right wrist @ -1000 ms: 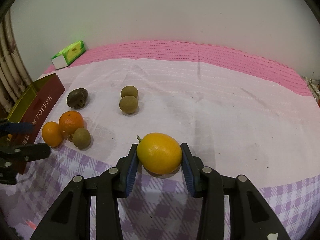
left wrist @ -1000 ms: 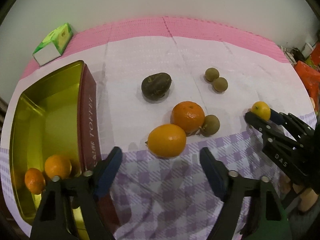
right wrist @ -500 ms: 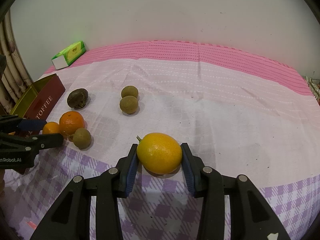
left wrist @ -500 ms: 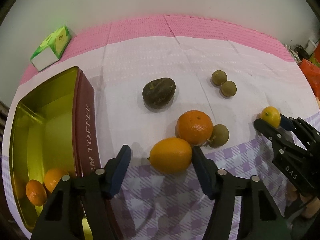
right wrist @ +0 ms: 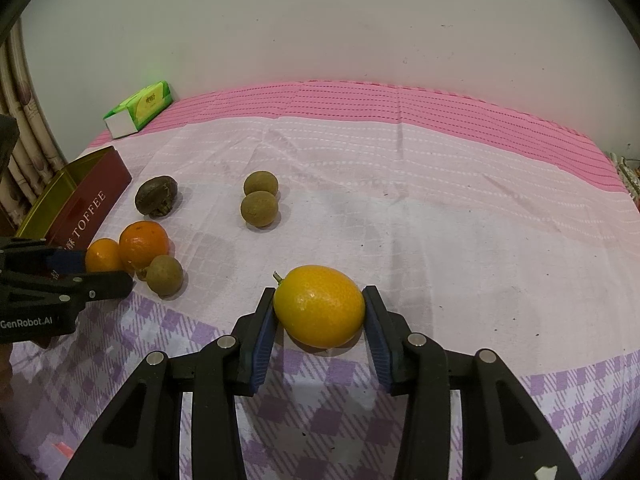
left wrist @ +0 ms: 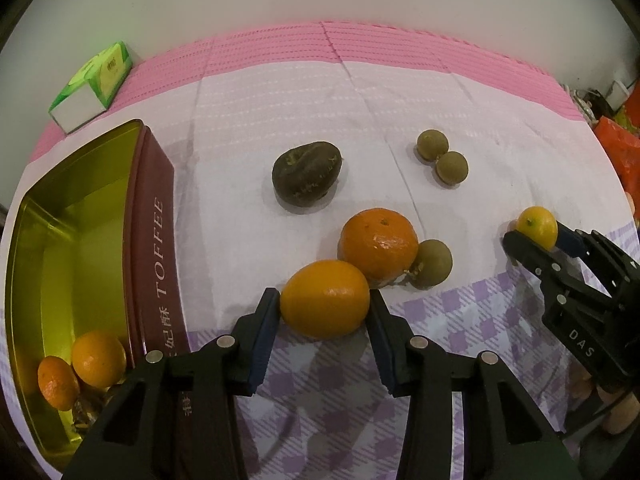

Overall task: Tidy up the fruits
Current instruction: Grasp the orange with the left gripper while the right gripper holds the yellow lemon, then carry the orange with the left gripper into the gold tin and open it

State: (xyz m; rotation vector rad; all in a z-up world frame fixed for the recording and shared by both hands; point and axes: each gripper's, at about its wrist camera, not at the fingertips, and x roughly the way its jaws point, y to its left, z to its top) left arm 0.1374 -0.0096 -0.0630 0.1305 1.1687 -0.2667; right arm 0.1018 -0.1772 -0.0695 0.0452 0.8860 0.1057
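Note:
My left gripper (left wrist: 322, 316) is shut on an oval orange fruit (left wrist: 325, 298) that rests on the cloth. A round orange (left wrist: 379, 247) and a brown fruit (left wrist: 433, 265) lie just behind it. My right gripper (right wrist: 319, 314) is shut on a yellow-orange fruit (right wrist: 320, 305), also seen in the left wrist view (left wrist: 537, 227). A dark wrinkled fruit (left wrist: 306, 177) and two small brown fruits (left wrist: 442, 158) lie farther back. The gold tin (left wrist: 36, 240) at the left holds two oranges (left wrist: 78, 368).
A green tissue box (left wrist: 93, 85) stands at the back left by the wall. The tin's red side reads TOFFEE (left wrist: 158, 256). Orange packaging (left wrist: 622, 152) lies off the table's right edge. The left gripper shows at the left of the right wrist view (right wrist: 86, 276).
My left gripper moved forward around the oval orange fruit and closed on it. My right gripper stayed shut on its yellow-orange fruit without moving.

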